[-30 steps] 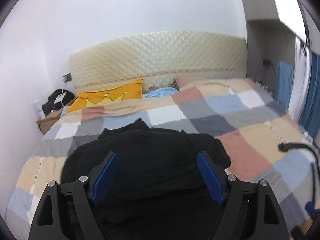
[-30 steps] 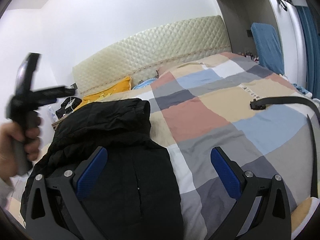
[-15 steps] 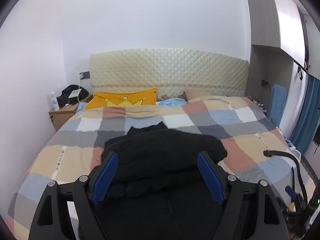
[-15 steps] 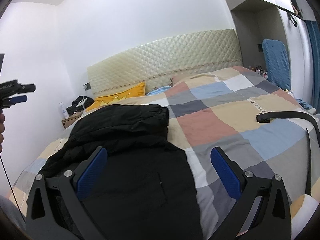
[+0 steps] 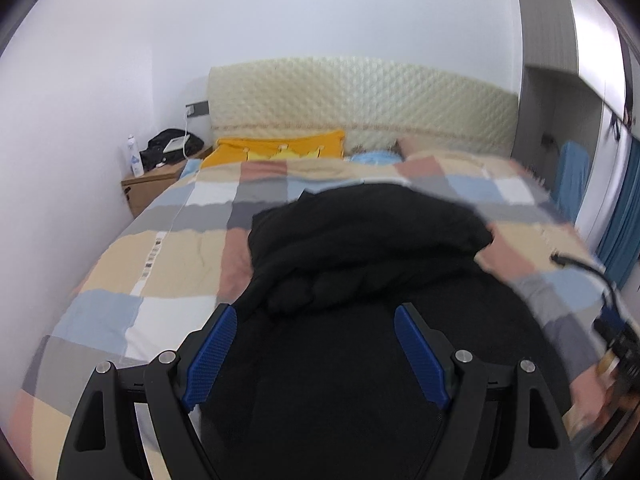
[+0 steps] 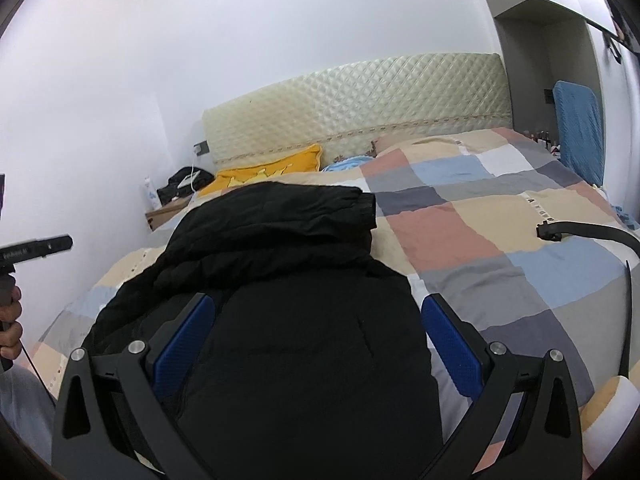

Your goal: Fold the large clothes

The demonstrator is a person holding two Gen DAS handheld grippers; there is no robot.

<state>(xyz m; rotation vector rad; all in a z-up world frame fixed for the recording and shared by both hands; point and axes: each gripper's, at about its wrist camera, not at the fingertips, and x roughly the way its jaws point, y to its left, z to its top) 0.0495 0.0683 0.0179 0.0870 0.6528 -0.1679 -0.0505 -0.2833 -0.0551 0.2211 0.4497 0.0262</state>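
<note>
A black padded jacket (image 5: 360, 248) lies spread on the checked quilt (image 5: 168, 264), its folded top towards the headboard. My left gripper (image 5: 316, 312) hovers open above the jacket's near part, with nothing between its blue pads (image 5: 212, 356). My right gripper (image 6: 318, 302) is also open over the jacket (image 6: 280, 248), near its right edge, and grips nothing. In the right wrist view the left gripper (image 6: 36, 246) shows at the far left, held by a hand (image 6: 10, 320). The right hand (image 5: 588, 400) blurs at the left wrist view's right edge.
A black strap (image 6: 592, 232) lies on the quilt's right side. A yellow pillow (image 5: 280, 150) rests against the padded headboard (image 5: 360, 96). A bedside table (image 5: 156, 182) with a bottle and a black bag stands on the left; a blue chair (image 6: 578, 128) on the right.
My left gripper has drawn back from the jacket towards the foot of the bed, so more quilt shows. The right gripper has pulled back slightly and rolled to level. Both stayed open.
</note>
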